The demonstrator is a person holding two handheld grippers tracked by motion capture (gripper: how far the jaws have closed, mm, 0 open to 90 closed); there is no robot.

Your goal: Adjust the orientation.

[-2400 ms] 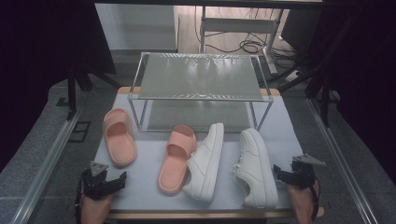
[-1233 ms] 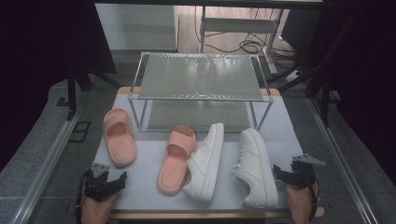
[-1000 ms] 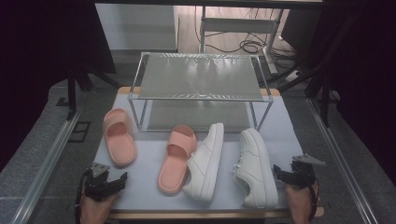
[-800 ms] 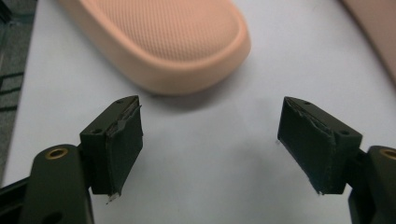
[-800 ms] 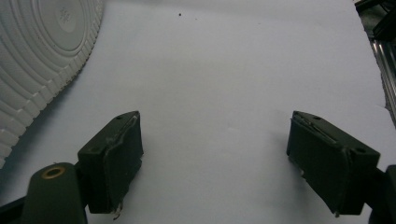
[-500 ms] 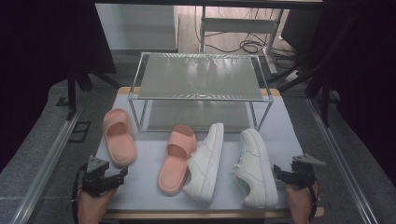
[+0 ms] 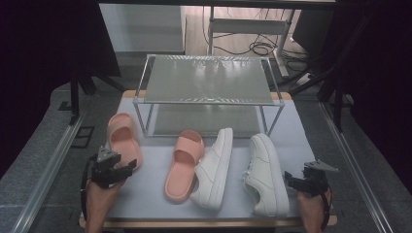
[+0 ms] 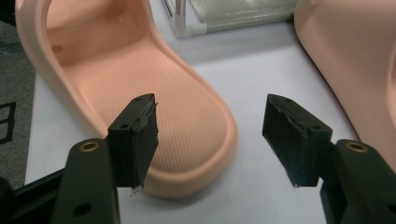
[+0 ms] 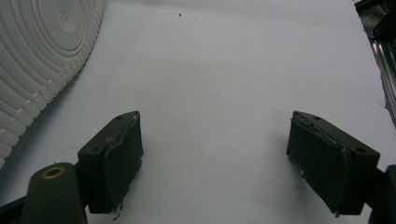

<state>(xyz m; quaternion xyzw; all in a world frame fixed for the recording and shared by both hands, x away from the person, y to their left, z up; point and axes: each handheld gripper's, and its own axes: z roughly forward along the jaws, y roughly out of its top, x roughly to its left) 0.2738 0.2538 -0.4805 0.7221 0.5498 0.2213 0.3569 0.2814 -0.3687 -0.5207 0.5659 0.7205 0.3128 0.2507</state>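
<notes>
Forward toward the worktop's left edge, the left gripper (image 8: pixel 210 135), jaws just narrowing but gripping nothing, could clip the ribbed pink rubber slide sandal (image 8: pixel 154 88) and shove it askew; the right gripper (image 9: pixel 215 158) rests open.

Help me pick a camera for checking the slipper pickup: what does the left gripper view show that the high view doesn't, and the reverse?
Left gripper view: the ribbed footbed of the left pink slipper and the left gripper, jaws apart, pads off it, having just been closing. High view: the shoe rack, two white sneakers, the right gripper. Both: both pink slippers on the white tabletop.
</notes>
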